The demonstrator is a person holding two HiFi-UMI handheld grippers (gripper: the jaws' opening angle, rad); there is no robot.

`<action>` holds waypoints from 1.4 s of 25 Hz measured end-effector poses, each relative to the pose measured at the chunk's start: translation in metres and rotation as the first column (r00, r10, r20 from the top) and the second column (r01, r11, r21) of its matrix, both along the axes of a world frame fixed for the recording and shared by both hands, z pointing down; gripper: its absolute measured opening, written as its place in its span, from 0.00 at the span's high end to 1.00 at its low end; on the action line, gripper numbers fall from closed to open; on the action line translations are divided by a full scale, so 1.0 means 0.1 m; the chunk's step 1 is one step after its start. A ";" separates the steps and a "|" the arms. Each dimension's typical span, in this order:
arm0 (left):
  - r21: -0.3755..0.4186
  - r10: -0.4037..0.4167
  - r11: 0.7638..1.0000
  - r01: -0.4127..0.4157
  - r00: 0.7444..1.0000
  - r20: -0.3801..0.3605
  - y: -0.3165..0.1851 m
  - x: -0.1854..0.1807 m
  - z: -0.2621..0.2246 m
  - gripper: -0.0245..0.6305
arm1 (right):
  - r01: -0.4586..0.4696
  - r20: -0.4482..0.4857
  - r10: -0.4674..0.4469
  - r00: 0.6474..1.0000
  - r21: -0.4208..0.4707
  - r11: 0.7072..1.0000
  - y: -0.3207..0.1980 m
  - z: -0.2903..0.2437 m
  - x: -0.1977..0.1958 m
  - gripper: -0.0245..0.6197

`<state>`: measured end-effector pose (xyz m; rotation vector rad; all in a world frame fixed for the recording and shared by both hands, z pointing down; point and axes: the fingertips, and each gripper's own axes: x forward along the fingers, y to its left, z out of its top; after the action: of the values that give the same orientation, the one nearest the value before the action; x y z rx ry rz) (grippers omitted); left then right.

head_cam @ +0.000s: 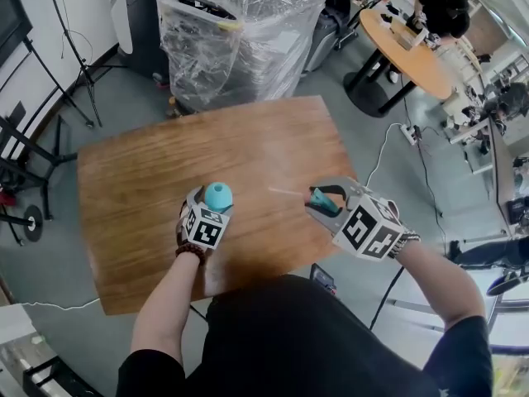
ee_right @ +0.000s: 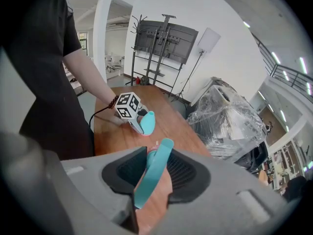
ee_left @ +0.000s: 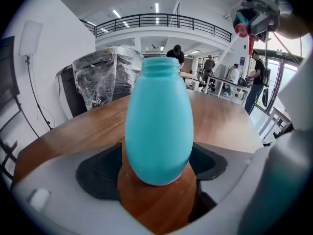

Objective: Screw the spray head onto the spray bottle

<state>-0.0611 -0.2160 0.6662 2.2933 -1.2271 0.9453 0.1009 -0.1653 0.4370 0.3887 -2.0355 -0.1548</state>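
A teal egg-shaped spray bottle (head_cam: 218,195) stands upright on the wooden table (head_cam: 140,172), its threaded neck open at the top (ee_left: 160,66). My left gripper (head_cam: 215,208) is open around it, jaws spread wide on either side of its base (ee_left: 159,177) without squeezing it. To the right, held above the table, my right gripper (head_cam: 321,202) is shut on the teal spray head (ee_right: 153,174). Its thin dip tube (head_cam: 285,192) points left toward the bottle. From the left gripper view the spray head (ee_left: 243,24) hangs high at the right, its tube slanting down.
A plastic-wrapped stack (head_cam: 240,31) stands just beyond the table's far edge. A round orange table (head_cam: 409,56) with people at it is at the back right. Stands and tripods (head_cam: 78,73) line the left wall. Cables run over the floor at the right (head_cam: 388,147).
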 end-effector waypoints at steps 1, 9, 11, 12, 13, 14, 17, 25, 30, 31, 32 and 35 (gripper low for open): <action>-0.004 0.007 1.000 -0.007 1.000 0.010 0.00 0.01 0.02 0.28 | -0.003 0.002 0.003 1.000 -0.001 1.000 0.00 0.00 0.00 0.78; 0.009 0.081 0.997 -0.082 0.992 0.101 0.04 0.05 -0.05 0.32 | 0.008 0.039 -0.008 0.999 -0.001 1.000 0.05 -0.13 -0.13 0.78; 0.021 0.119 0.992 -0.124 0.981 0.150 0.07 0.08 -0.11 0.32 | 0.027 0.052 -0.028 0.998 0.005 1.000 0.08 -0.19 -0.19 0.78; 0.027 0.139 0.989 -0.146 0.974 0.179 0.08 0.09 -0.14 0.33 | 0.038 0.057 -0.038 0.998 0.008 0.999 0.10 -0.22 -0.22 0.78; 0.031 0.159 0.985 -0.169 0.964 0.211 0.09 0.11 -0.17 0.33 | 0.049 0.061 -0.050 0.997 0.011 0.999 0.12 -0.25 -0.25 0.78; 0.032 0.179 0.981 -0.192 0.953 0.245 0.11 0.12 -0.20 0.33 | 0.061 0.064 -0.062 0.996 0.014 0.998 0.13 -0.29 -0.28 0.78; 0.030 0.233 0.966 -0.258 0.911 0.341 0.13 0.17 -0.28 0.33 | 0.094 0.058 -0.096 0.994 0.024 0.995 0.17 -0.35 -0.33 0.78; -0.029 0.349 0.925 -0.380 0.813 0.466 0.27 0.38 -0.37 0.33 | 0.162 0.015 -0.162 0.987 0.028 0.986 0.28 -0.27 -0.37 0.78; -0.031 0.386 0.906 -0.423 0.792 0.473 0.32 0.55 -0.48 0.34 | 0.179 -0.001 -0.179 0.984 0.017 0.984 0.33 -0.19 -0.38 0.78; -0.029 0.391 0.902 -0.430 0.788 0.475 0.33 0.58 -0.51 0.34 | 0.180 -0.003 -0.180 0.984 0.017 0.983 0.33 -0.18 -0.38 0.78; -0.028 0.396 0.899 -0.436 0.785 0.477 0.34 0.60 -0.53 0.34 | 0.181 -0.005 -0.181 0.983 0.017 0.983 0.33 -0.17 -0.38 0.78; -0.021 0.410 0.889 -0.458 0.774 0.482 0.38 0.68 -0.61 0.34 | 0.183 -0.012 -0.183 0.983 0.015 0.983 0.34 -0.13 -0.38 0.78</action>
<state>0.0070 -0.1783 0.6048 2.5728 -0.9199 1.7395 0.0632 -0.1314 0.4237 0.2095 -2.0597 -0.2857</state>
